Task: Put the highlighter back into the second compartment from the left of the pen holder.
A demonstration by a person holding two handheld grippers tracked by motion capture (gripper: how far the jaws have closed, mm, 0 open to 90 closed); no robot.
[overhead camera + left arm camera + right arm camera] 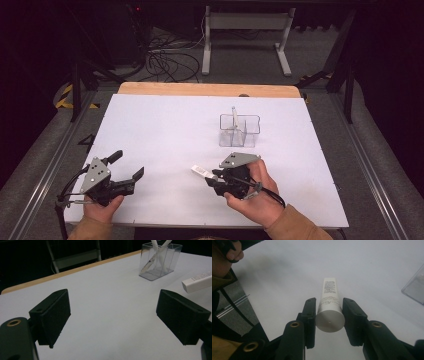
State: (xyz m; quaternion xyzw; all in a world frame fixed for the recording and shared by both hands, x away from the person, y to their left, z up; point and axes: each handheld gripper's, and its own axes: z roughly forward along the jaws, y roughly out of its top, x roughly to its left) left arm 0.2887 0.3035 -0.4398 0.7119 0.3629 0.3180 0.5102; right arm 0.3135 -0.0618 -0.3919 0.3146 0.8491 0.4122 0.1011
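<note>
White tabletop (165,130), dark room behind. Right gripper (329,315) pinches a white tube (329,300) near its cap end — jaws pressed against both sides, tube lying level and clear of the surface, probably for transfer to the clear organiser box (239,131) beyond, where similar items stand. Left gripper (127,165) rests near the table's front edge, jaws spread wide around nothing — likely on standby.

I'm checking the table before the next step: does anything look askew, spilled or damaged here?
Nothing stands out. The white tube is clamped cap-end between the pads of the right hand-held gripper, clear of the table. The clear organizer stands upright with its white items leaning inside. The left hand-held gripper is open and holds nothing. No spill or damage shows.
</note>
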